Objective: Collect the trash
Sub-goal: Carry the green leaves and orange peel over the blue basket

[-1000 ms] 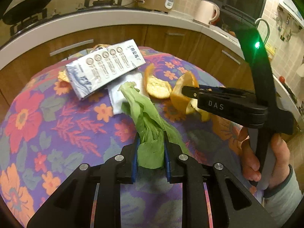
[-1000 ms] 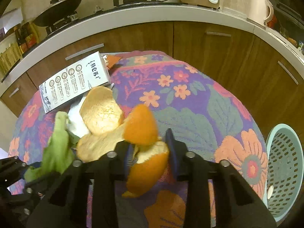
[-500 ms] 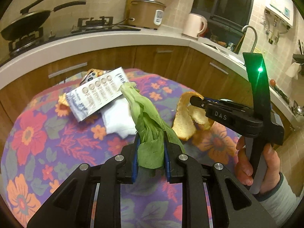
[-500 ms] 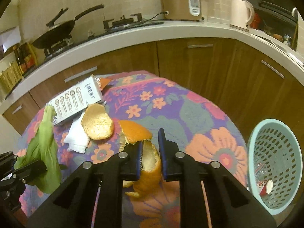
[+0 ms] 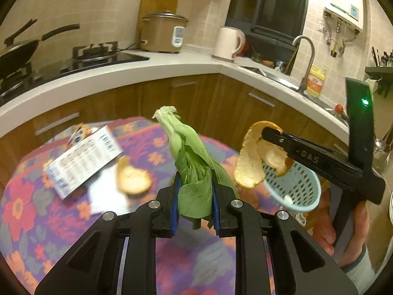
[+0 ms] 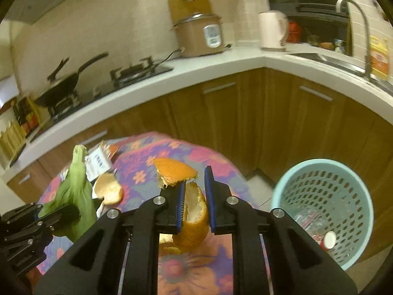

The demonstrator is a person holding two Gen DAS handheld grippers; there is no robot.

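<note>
Centre frame: left hand-held gripper (image 5: 194, 200) clamped on leafy green (image 5: 190, 162), right hand-held gripper (image 6: 194, 205) clamped on orange peel (image 6: 190, 211), raised off table (image 6: 208, 157) for basket (image 6: 324, 211), lower right.

black tongs (image 5: 194, 184), blue pads (silver screws)

Carton print: the white carton (image 5: 82, 161) on the table is smeared by blur, its text cannot be read.
Basket contents: inside the blue basket (image 6: 321, 211) some litter shows through blur, perhaps a wrapper.
Leaf base: the lower end of the green leaf (image 5: 194, 172) is hidden between the pads.
Hand: the person's hand (image 5: 343, 231) is partly covered by the gripper handle.
</note>
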